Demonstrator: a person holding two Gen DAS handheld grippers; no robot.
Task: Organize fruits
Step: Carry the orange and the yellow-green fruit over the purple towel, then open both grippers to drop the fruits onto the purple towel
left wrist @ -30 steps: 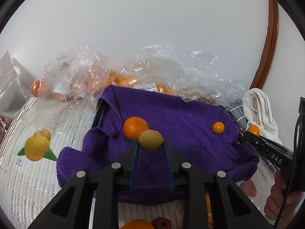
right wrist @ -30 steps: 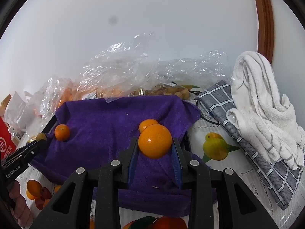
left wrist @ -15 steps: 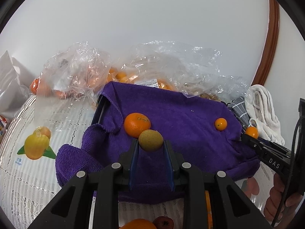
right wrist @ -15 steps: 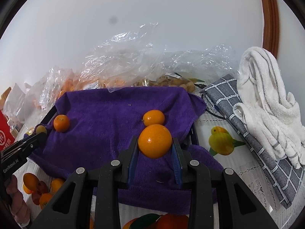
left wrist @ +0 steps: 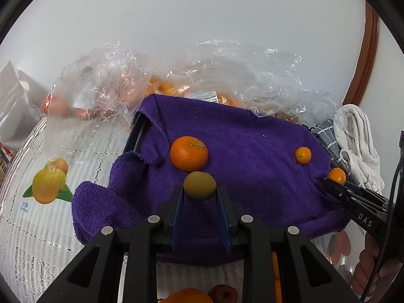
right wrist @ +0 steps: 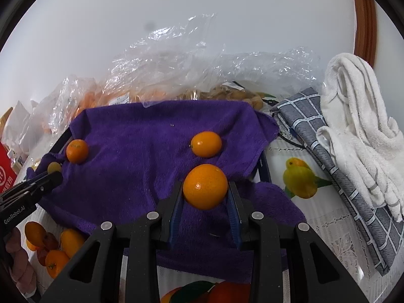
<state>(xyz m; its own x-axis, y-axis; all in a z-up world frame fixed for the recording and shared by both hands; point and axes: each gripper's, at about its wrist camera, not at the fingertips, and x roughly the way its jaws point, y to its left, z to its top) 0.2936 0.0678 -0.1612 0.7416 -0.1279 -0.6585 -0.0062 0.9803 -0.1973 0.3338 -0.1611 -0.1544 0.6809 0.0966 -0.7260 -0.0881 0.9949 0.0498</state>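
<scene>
A small round brownish-green fruit [left wrist: 199, 185] is clamped between the blue-lined fingertips of the left gripper [left wrist: 199, 192], held just above the near part of a purple terry towel [left wrist: 252, 166] that is draped over a dark tray, and a smooth round orange citrus [right wrist: 205, 186] is clamped in the same way by the right gripper [right wrist: 205, 194] above the towel's near right part. The step in hand is judged to be the setting down of both fruits on the towel beside their like. Each fruit is best lowered until it touches the cloth before the fingers are parted, since round fruit is likely to roll on the sagging pile. On the towel two loose fruits are counted: a larger dimpled orange mandarin [left wrist: 188, 153] at eleven o'clock of the brownish fruit, almost touching it, and a small glossy kumquat-like orange [right wrist: 206, 143] at twelve o'clock of the held citrus. Two held fruits and two lying fruits are thus counted. At twelve o'clock beyond the towel, crumpled clear plastic bags [left wrist: 227, 75] of further fruit are seen, their number not to be told. At three o'clock a grey checked cloth [right wrist: 335, 176] and a white folded towel [right wrist: 358, 131] are seen, one of each.
</scene>
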